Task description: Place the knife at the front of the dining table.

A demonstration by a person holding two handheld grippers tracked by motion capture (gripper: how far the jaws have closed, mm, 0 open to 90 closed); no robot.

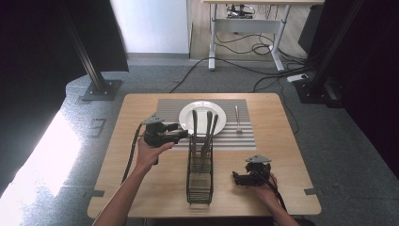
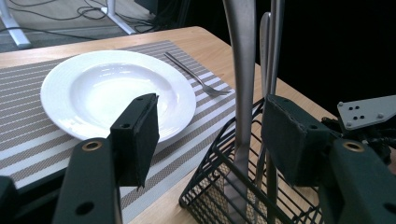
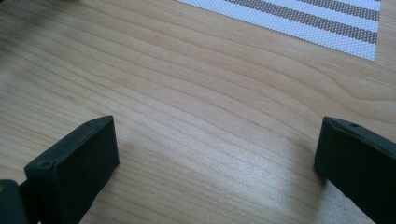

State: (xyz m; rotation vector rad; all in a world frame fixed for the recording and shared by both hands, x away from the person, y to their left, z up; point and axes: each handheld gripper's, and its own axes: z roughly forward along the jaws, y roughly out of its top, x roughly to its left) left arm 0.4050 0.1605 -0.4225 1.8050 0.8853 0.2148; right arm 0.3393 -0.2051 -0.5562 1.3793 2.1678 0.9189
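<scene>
A black wire caddy (image 1: 200,176) (image 2: 219,186) stands at mid-table with three steel utensils (image 1: 207,129) upright in it. My left gripper (image 1: 183,134) (image 2: 215,140) is held level beside their upper handles, open. One steel handle (image 2: 243,93) rises between its jaws; it is near the right pad (image 2: 289,140) and clear of the left pad (image 2: 140,135). Behind lie a white plate (image 1: 202,113) (image 2: 116,88) and a fork (image 1: 238,117) (image 2: 196,77) on a striped placemat (image 1: 244,136) (image 2: 28,154). My right gripper (image 1: 236,178) (image 3: 215,163) rests low over bare wood at the front right, open and empty.
The wooden table (image 1: 141,179) (image 3: 187,93) has bare room left and right of the caddy. A corner of the placemat (image 3: 303,23) lies ahead of the right gripper. Beyond the table are a dark frame post (image 1: 96,80), floor cables (image 1: 263,70) and a desk (image 1: 244,23).
</scene>
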